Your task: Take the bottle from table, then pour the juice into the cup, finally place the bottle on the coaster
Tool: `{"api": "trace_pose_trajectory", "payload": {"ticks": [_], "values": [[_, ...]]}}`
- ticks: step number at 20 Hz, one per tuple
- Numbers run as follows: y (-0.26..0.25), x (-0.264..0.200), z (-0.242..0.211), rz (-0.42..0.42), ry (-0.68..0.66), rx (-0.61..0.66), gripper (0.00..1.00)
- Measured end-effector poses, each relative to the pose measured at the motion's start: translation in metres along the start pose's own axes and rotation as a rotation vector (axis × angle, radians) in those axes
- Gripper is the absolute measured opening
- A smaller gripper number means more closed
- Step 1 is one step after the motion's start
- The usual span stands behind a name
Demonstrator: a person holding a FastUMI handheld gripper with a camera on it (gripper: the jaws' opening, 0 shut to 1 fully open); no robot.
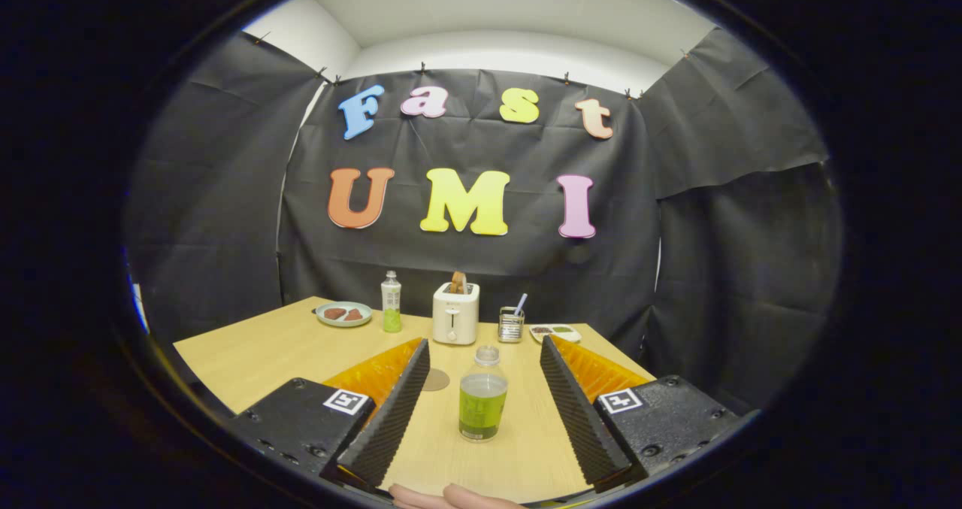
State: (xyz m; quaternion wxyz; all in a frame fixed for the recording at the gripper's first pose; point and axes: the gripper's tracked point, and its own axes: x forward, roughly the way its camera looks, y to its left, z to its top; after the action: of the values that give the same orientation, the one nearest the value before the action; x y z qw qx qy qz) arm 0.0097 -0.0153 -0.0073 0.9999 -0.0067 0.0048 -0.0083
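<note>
I saw fingers (481, 407) spread wide either side of the bottle (482, 396), untouched; coaster (436, 379) half hidden behind left finger.

Toaster (455, 313) (bread in slot), plate (343, 314), second bottle (391, 302), holder (511, 324), tray (555, 333).

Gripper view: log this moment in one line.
tongs: open, astride | clear plastic bottle of green juice: upright on light wooden table, ungrasped | phase: approach

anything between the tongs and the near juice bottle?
No. In the gripper view the tongs are open, and the near bottle stands upright between the fingers, touching neither. Just bare table on either side of it.
</note>
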Motion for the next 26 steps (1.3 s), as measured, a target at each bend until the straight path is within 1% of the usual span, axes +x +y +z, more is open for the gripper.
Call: {"api": "trace_pose_trajectory", "payload": {"ticks": [5,8,14,17,22,26], "values": [[-0.002,0.022,-0.03,0.007,0.075,0.012,0.96],[0.001,0.036,-0.049,0.035,0.131,0.047,0.96],[0.001,0.062,-0.079,0.055,0.212,0.082,0.96],[0.001,0.076,-0.092,0.053,0.242,0.079,0.96],[0.002,0.097,-0.108,0.037,0.269,0.04,0.96],[-0.003,0.115,-0.115,0.024,0.278,0.063,0.97]]}}
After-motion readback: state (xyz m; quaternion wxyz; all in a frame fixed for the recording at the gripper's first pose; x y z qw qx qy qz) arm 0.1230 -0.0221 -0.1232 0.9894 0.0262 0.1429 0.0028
